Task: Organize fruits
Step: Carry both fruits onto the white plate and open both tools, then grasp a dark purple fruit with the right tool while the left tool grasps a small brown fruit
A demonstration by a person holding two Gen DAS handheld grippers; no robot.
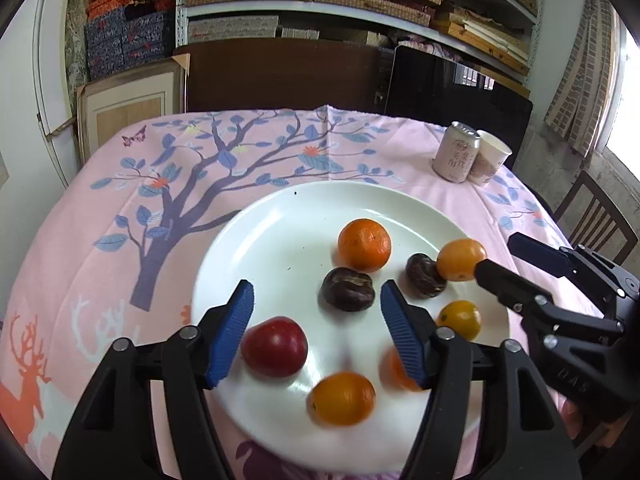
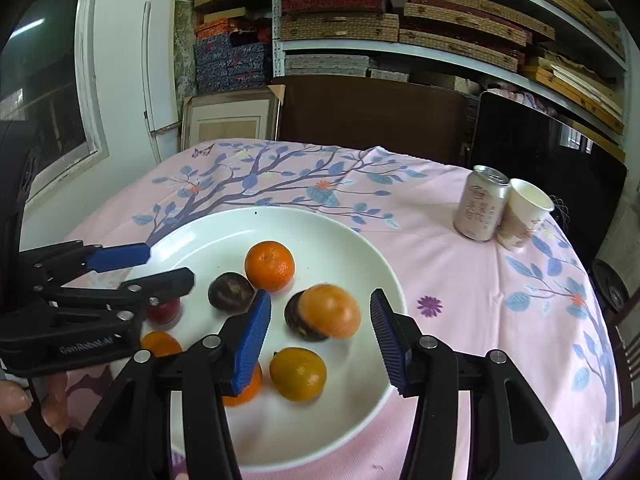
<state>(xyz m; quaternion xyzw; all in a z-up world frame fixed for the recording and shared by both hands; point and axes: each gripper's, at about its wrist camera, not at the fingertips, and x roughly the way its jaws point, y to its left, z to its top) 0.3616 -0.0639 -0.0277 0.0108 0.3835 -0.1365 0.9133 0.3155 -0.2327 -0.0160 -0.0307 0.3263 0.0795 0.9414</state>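
A white plate [image 1: 280,220] [image 2: 208,228] on the pink tablecloth holds several fruits: a mandarin [image 1: 364,245] [image 2: 269,266], two dark purple fruits [image 1: 347,289] [image 1: 424,275], a red fruit [image 1: 275,347] [image 2: 164,312] and several orange ones [image 1: 342,399] [image 2: 298,374]. My left gripper [image 1: 316,328] is open above the plate, empty. My right gripper [image 2: 318,342] is open over the plate's right side, and a blurred orange fruit [image 2: 330,311] [image 1: 460,265] lies just beyond its fingers. Each gripper shows in the other's view, the right one [image 1: 508,258] and the left one [image 2: 168,266].
A drink can [image 1: 456,152] [image 2: 482,204] and a paper cup [image 1: 490,156] [image 2: 524,214] stand at the table's far right. A dark chair back and a black screen stand behind the table, with shelves of boxes beyond. A wooden chair [image 1: 596,216] stands at the right.
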